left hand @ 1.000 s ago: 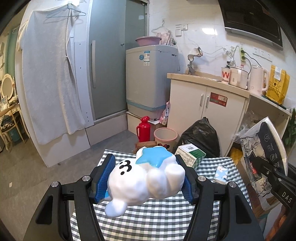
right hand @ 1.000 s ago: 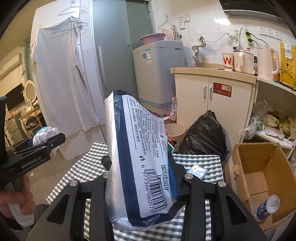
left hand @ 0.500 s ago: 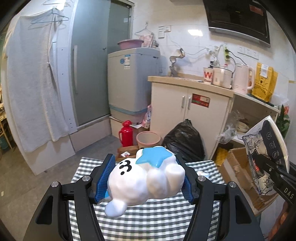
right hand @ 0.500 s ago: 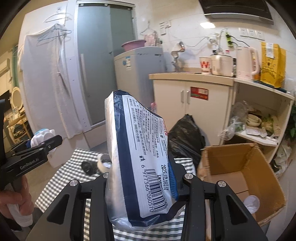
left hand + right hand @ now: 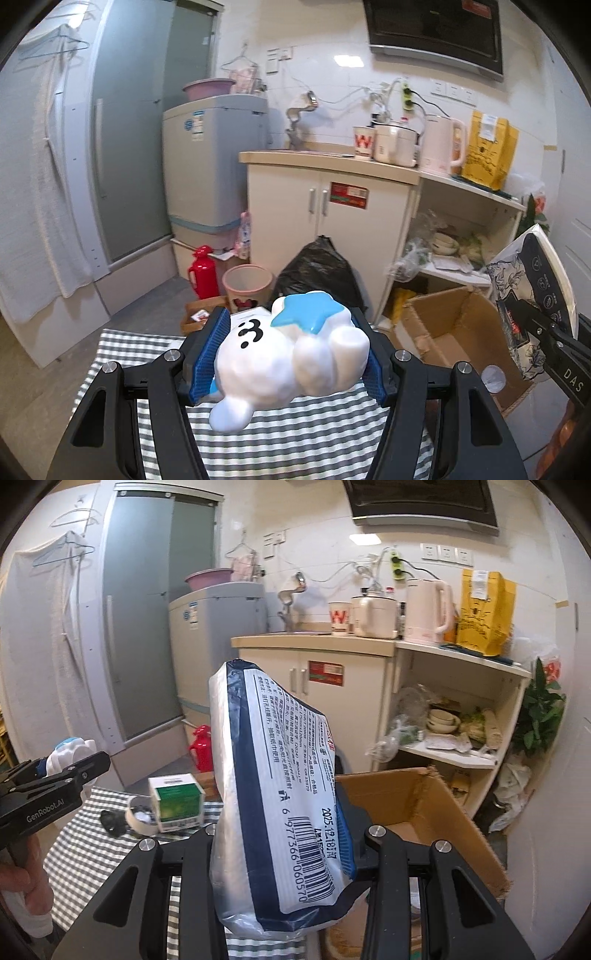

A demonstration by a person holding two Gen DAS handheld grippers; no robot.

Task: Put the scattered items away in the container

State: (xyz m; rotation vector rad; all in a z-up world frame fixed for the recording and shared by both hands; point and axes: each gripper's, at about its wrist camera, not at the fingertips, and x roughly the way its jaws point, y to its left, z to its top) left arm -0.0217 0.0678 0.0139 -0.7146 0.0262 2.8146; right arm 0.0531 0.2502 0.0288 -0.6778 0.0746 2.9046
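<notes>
box (image 5: 413, 805): 2 o'clock of my right tongs (image 5: 284, 843), nearer than left
right: clamping pack (image 5: 273, 794), long axis upright
left tongs (image 5: 291, 360): clamping toy (image 5: 291, 360)

Tissue pack (image 5: 273, 794) hides cardboard box (image 5: 417, 805) interior.

Bright, even indoor light in both views. A ceiling lamp glares off the wall tiles (image 5: 349, 61). Strong fisheye bending curves the door (image 5: 147, 627), with black vignette corners. Everything looks fairly sharp; shadows are soft.
</notes>
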